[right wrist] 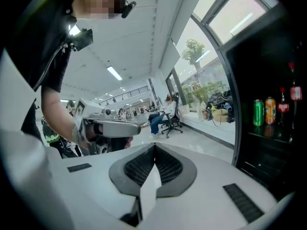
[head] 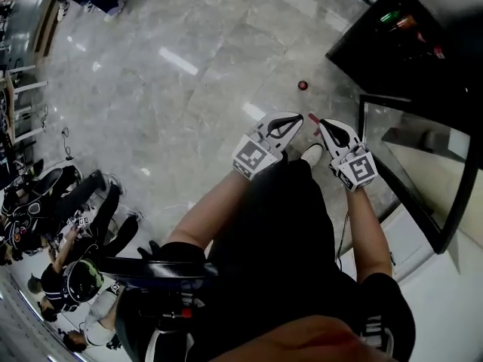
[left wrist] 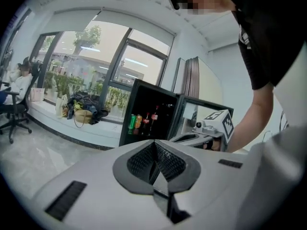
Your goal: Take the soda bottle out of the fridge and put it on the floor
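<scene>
The black fridge (head: 392, 47) stands open at the upper right of the head view, its glass door (head: 423, 164) swung out toward me. On its shelf stand a dark soda bottle with a red label (left wrist: 154, 115), a second like it (left wrist: 147, 121), and green and orange cans (left wrist: 133, 122). The right gripper view shows the same bottles (right wrist: 283, 107) and cans (right wrist: 258, 113). My left gripper (head: 296, 118) and right gripper (head: 321, 124) are side by side over the floor, short of the fridge. Both are shut, with nothing between the jaws.
A small red round thing (head: 303, 85) lies on the marble floor ahead of the grippers. People and black chairs (head: 68, 225) crowd the lower left. Bags (left wrist: 84, 109) rest on the window ledge left of the fridge. A seated person on an office chair (right wrist: 163, 115) is farther off.
</scene>
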Tool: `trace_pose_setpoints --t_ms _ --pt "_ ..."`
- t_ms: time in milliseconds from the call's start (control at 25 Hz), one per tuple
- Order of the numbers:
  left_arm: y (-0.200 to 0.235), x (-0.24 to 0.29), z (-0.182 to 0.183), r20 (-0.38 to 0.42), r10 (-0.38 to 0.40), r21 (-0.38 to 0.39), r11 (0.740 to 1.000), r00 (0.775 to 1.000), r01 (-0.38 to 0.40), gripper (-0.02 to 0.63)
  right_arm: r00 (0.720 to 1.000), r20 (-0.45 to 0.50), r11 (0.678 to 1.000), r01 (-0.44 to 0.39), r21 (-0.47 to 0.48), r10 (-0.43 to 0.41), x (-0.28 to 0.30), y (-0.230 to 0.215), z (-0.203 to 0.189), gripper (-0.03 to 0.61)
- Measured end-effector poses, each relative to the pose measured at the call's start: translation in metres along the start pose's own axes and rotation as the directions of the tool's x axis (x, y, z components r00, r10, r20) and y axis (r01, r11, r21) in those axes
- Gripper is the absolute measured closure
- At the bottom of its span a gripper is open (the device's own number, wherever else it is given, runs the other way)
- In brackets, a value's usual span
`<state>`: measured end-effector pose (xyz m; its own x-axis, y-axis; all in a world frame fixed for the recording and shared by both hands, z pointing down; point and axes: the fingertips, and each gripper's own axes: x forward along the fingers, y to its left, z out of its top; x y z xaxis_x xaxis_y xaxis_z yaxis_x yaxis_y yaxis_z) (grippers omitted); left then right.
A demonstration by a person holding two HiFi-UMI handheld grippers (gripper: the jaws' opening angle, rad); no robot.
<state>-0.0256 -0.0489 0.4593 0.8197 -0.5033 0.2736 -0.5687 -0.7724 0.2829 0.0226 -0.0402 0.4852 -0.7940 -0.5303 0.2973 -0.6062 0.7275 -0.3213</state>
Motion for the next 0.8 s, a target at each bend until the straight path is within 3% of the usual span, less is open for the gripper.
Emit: trace_pose_setpoints --t_ms 160,360,600,800 --pt "-0.039 -0.035 0.068 0.029 -0.054 0.031 0.998 0.998 0.054 0.615 0.999 0.046 0.998 -0.018 -0.056 0.021 -0.039 0.047 0.082 0.566" --pt "-0.08 -0.064 0.13 0.061 -0.102 0.086 0.992 0.993 0.097 0.615 0.994 0.111 0.997 -0.006 -0.073 0.014 -0.08 0.08 0.154 0.566" --pt "-0.112 -0.084 0.175 0.107 -0.126 0.107 0.988 0.986 0.115 0.615 0.985 0.17 0.996 0.008 -0.094 0.009 -0.107 0.11 0.208 0.566" --pt "-0.114 -0.084 0.19 0.123 -0.133 0.121 0.986 0.984 0.118 0.615 0.979 0.205 0.993 0.022 -0.118 0.003 -0.11 0.116 0.223 0.566"
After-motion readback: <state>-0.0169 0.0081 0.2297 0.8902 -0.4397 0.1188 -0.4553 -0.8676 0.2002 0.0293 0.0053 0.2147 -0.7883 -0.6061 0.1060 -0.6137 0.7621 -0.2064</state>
